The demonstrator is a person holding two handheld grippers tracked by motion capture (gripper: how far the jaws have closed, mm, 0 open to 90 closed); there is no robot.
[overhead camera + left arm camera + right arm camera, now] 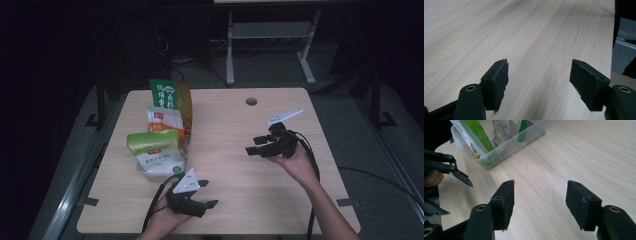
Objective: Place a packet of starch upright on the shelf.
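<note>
Both tools sit over the wooden tabletop point(235, 195), each held in a person's hand coming in from the near edge. The left tool point(212, 194) is low, close to the front edge, pointing toward the right side; its jaws stand wide apart w/ nothing between them, just bare wood grain showing past the pads point(499, 85) in the left gripper view. A grey three-cornered plate rides on top of it and a black cable loops off toward the person.

The right tool point(254, 145) hangs over the right half of the tabletop, pointing left toward the middle. Its jaws are also spread, nothing between them; in the right gripper view only plain wood lies between the pads point(507, 202).

A clear plastic bin point(150, 172) stands at the left side of the tabletop, well apart from the right tool and near the left one, just beyond it. Packets stand upright in it: a green-topped white bag point(155, 150) at the near end, an orange-and-white bag point(165, 120) behind it, a tall green packet point(164, 94) at the far end. In the right gripper view the bin point(524, 142) sits ahead at upper left, w/ the left tool point(465, 178) at the left edge.

A small round hole point(251, 101) marks the far side of the tabletop.
</note>
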